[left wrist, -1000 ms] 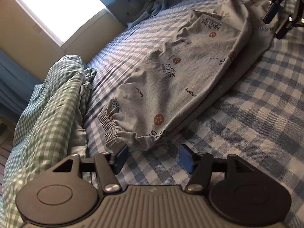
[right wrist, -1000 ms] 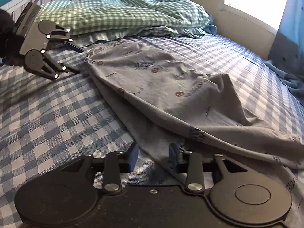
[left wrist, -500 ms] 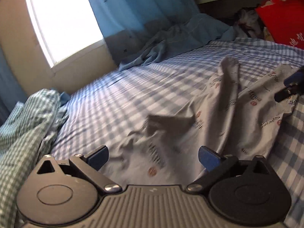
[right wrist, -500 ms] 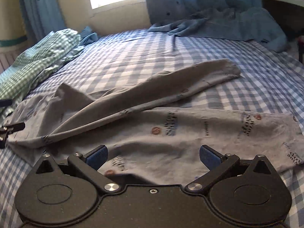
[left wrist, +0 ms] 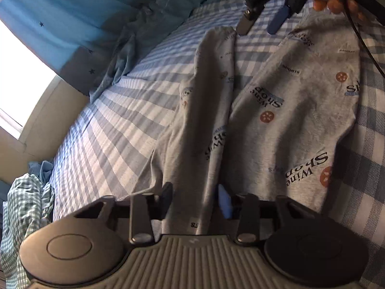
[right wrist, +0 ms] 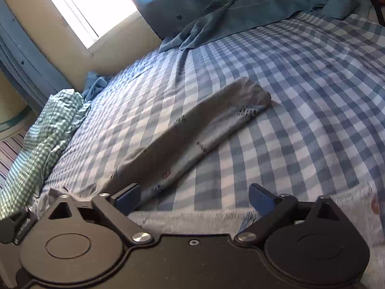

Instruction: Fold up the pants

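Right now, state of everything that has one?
pants: spread flat on the bed, legs apart, not folded
narrow leg: lying flat and straight
left gripper: open, fabric between its fingers
right gripper: open wide, over the other leg's hem
curtain: drawn partly, window showing

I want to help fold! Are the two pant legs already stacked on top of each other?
No, in the left wrist view the pants lie spread on the bed, with checked sheet showing between the two legs.

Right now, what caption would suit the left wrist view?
Grey printed pants spread on a checked bedsheet, left tongs straddling one leg.
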A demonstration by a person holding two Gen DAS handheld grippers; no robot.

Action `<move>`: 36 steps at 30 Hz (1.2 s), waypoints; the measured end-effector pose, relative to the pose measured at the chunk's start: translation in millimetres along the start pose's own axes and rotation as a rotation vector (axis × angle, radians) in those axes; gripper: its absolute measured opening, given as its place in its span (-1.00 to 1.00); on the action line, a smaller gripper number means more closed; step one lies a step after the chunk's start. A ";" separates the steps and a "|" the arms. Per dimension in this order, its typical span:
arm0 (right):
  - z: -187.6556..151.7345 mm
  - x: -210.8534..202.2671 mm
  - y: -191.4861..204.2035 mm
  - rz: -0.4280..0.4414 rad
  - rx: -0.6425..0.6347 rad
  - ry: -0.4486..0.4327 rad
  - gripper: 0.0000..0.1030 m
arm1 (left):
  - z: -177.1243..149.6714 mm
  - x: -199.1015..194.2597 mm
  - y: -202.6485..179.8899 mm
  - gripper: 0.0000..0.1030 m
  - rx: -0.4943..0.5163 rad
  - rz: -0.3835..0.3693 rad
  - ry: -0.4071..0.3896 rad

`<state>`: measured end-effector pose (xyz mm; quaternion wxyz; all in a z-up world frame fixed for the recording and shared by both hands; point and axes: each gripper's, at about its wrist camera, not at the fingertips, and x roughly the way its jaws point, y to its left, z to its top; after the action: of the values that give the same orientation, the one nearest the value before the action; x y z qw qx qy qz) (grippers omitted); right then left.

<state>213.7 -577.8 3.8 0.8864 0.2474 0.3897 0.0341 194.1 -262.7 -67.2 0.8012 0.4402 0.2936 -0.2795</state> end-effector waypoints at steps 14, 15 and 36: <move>53.0 81.6 -58.1 0.115 0.400 0.079 -0.01 | 9.9 -16.6 52.0 -1.00 -0.297 -0.040 0.059; 48.8 81.8 -54.5 0.141 0.410 0.097 -0.01 | 11.0 -20.2 59.6 -1.00 -0.318 -0.046 0.061; 85.5 42.4 -48.6 0.081 0.351 -0.180 -1.00 | 20.3 -49.9 70.0 -1.00 -0.288 -0.016 -0.001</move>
<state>297.2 -644.9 1.7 0.8590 0.4156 0.2984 -0.0209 214.6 -238.9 15.4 0.8539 0.3184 0.3337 -0.2411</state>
